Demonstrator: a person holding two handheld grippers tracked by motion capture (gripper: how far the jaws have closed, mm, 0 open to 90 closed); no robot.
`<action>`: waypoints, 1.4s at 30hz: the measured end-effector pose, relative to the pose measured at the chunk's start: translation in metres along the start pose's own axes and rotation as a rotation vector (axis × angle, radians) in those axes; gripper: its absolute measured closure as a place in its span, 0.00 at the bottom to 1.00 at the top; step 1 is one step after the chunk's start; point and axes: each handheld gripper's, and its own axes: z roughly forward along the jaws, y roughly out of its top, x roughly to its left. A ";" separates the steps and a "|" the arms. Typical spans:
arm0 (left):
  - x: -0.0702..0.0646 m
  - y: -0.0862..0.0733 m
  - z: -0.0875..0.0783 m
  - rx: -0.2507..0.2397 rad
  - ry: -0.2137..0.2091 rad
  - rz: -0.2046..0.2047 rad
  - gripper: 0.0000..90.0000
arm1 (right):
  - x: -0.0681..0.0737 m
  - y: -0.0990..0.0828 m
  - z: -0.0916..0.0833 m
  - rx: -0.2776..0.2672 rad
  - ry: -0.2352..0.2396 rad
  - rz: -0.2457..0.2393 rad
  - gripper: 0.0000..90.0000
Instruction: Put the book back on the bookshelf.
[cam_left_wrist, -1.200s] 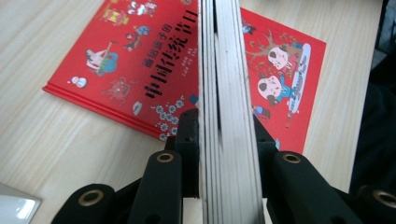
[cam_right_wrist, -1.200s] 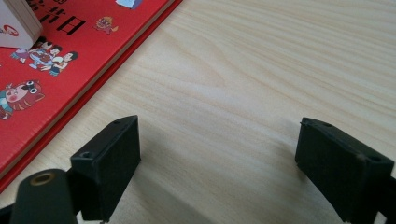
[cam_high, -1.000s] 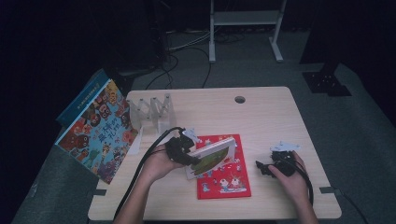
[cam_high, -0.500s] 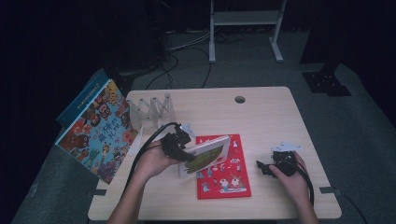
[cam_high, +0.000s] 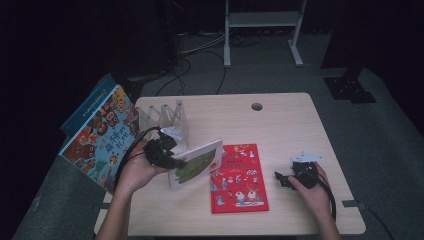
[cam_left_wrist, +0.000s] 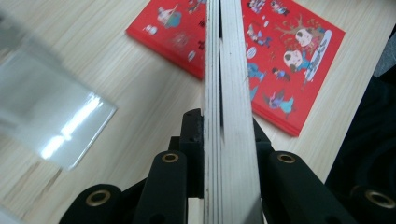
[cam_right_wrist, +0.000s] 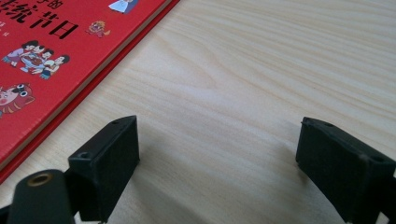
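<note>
The right gripper (cam_right_wrist: 219, 163) holds its fingers (cam_right_wrist: 109, 163) apart over bare table (cam_right_wrist: 261, 70) beside the red book (cam_right_wrist: 51, 51).

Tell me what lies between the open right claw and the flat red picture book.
Only bare light wooden tabletop separates the right claw from the red picture book, seen in the right gripper view.

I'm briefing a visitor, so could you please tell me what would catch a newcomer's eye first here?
Probably the green-covered book held off the table, clamped by its page edges in the left gripper left of centre. Next the bright red book lying flat mid-table, then the right gripper, open near the right edge.
</note>
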 end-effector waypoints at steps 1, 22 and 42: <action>0.002 -0.004 -0.003 -0.004 0.002 -0.009 0.84 | 0.000 0.000 0.000 0.000 0.000 0.000 0.14; 0.038 -0.073 -0.051 -0.009 0.113 -0.184 0.84 | -0.001 0.000 0.000 0.002 -0.006 0.006 0.14; 0.075 -0.045 -0.029 -0.038 0.174 -0.258 0.84 | -0.001 0.001 0.000 0.003 -0.008 0.010 0.14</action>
